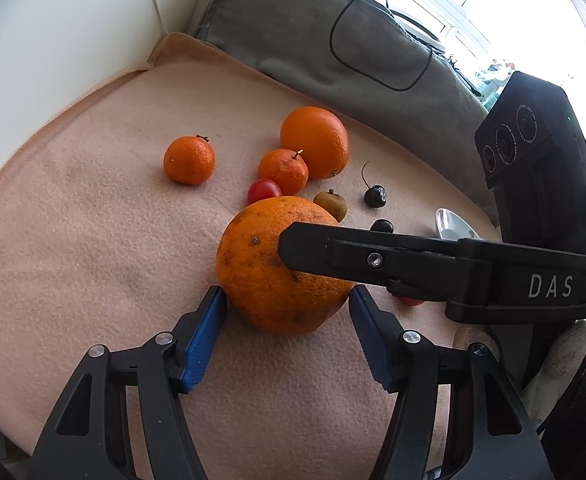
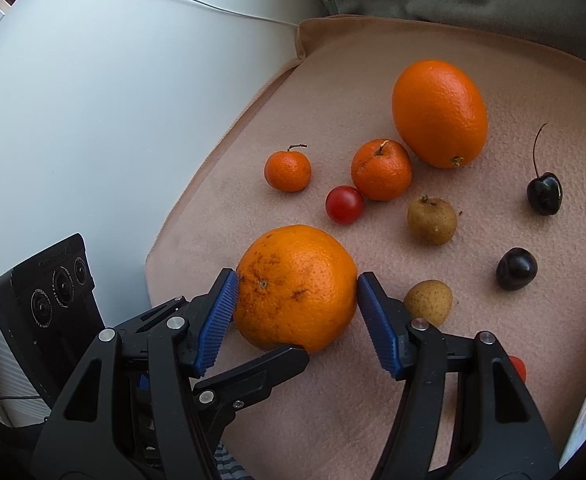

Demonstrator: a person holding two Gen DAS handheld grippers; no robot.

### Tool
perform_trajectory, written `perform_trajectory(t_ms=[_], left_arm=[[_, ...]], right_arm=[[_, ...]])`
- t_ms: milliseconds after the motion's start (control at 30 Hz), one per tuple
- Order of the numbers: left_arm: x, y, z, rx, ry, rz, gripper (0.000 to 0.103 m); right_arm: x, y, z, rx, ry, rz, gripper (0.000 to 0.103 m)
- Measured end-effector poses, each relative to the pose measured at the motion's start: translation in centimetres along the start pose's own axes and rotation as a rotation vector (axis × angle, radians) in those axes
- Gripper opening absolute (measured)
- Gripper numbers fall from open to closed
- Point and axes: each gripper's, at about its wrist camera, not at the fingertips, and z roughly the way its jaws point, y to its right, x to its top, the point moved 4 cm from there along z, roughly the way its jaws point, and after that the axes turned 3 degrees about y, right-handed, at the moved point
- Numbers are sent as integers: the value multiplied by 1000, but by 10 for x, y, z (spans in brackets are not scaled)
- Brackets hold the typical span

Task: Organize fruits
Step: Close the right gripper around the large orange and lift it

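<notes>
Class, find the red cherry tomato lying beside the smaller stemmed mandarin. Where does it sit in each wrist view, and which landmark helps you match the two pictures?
Left wrist view: cherry tomato sits just above centre, partly hidden behind the big speckled orange.
Right wrist view: cherry tomato lies near centre, fully visible, above that orange.
Shared landmark: the stemmed mandarin touching it.

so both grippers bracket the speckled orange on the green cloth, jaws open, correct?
Not quite: the cloth is pale pink, not green, as the right wrist view shows. The rest holds: the left gripper and right gripper both bracket the speckled orange, jaws open.
</notes>
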Motion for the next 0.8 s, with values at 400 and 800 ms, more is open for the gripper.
perform_trajectory(t_ms=[400,800], left_arm=[[2,15,-4,-1,16,31,63],[6,52,-2,-36,29,95,63]], right_arm=[[-6,-4,-21,-9,36,-7,64],[-10,8,-70,-31,97,17,64]])
